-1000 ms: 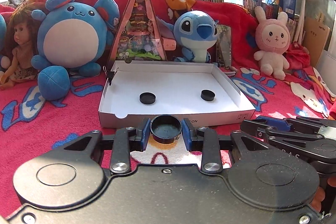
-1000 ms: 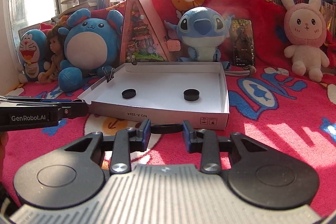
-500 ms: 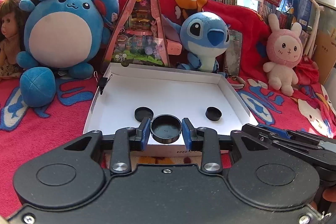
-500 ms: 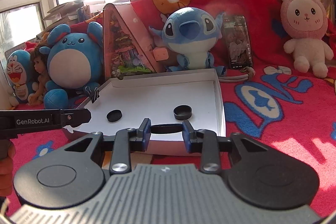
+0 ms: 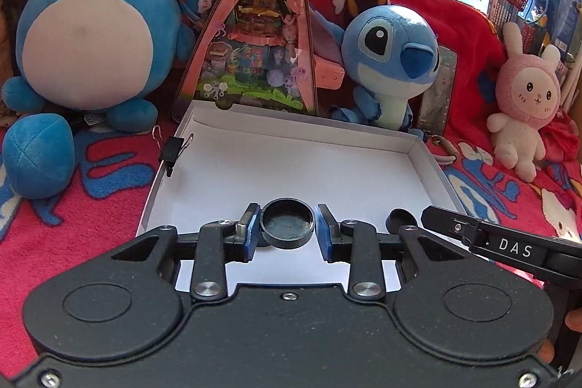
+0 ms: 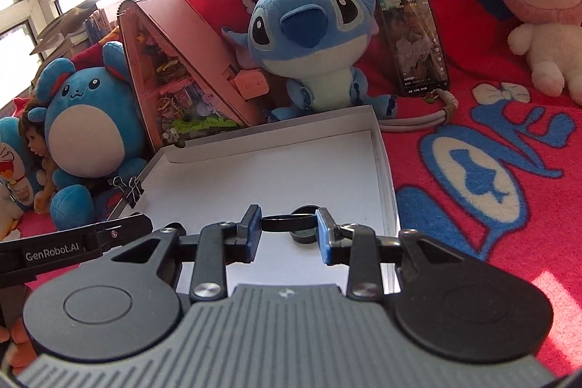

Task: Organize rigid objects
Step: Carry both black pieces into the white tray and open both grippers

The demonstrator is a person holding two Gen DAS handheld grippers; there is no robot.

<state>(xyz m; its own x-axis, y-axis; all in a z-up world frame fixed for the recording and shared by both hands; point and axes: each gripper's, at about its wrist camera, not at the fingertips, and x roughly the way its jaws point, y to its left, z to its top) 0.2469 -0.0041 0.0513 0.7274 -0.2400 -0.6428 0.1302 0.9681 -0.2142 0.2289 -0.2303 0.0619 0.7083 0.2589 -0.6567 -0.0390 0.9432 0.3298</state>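
Left gripper (image 5: pixel 287 224) clamped on a black cap (image 5: pixel 287 222) over the white tray (image 5: pixel 291 148), right gripper (image 6: pixel 287 230) gripping a thin black ring (image 6: pixel 287 220), another cap (image 6: pixel 303 235) just beyond

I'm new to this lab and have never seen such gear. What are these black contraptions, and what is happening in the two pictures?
Each picture comes from a camera mounted on a hand-held claw, looking along its two fingers; a person holds one in each hand. The left claw grips a black round cap; the right claw grips another black cap, seen edge-on. Both hover over a shallow white box on a red blanket, with plush toys behind. A further cap lies in the box.
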